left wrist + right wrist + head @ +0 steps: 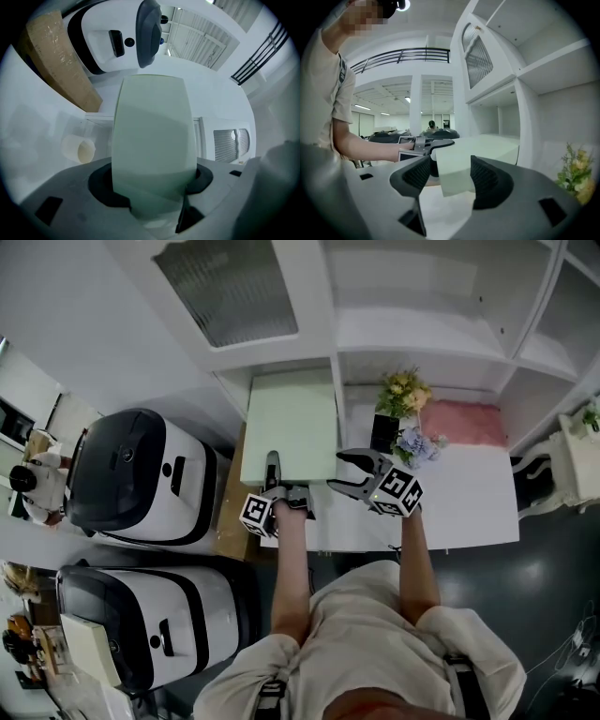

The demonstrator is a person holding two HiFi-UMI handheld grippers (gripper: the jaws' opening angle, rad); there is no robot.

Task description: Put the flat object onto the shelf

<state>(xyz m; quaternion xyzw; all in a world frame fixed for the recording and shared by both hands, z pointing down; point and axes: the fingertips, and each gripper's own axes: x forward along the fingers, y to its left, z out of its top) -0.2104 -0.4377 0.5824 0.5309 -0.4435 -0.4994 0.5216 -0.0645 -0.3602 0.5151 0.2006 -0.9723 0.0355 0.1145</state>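
Head view, upper centre: the pale green flat object [291,423] is held level in front of the white shelf unit [427,334]. Its far edge reaches the mouth of a lower compartment, just left of an upright divider, and its near edge is over the left end of a white table [469,493]. The left gripper [272,465] meets the object's near edge from below in the frame, and the right gripper [345,472] comes at the lower right corner from the right. Left gripper view has the flat object [152,136] filling the middle of the frame, with the left gripper [152,185] clenched on its near end, one dark jaw pressed to each face. Right gripper view shows the right gripper [450,176] with its jaws parted, straddling a corner of the flat object [473,154]. A thin gap shows beside the left jaw, so it is not clamped. The left gripper [424,145] appears beyond, at centre left. Right of the grippers in the head view, a bunch of flowers [405,393] and a pink cloth [464,423] sit at the back of the table. Two black-and-white machines [141,474] fill the left side, with a strip of cardboard [230,521] between them and the table.
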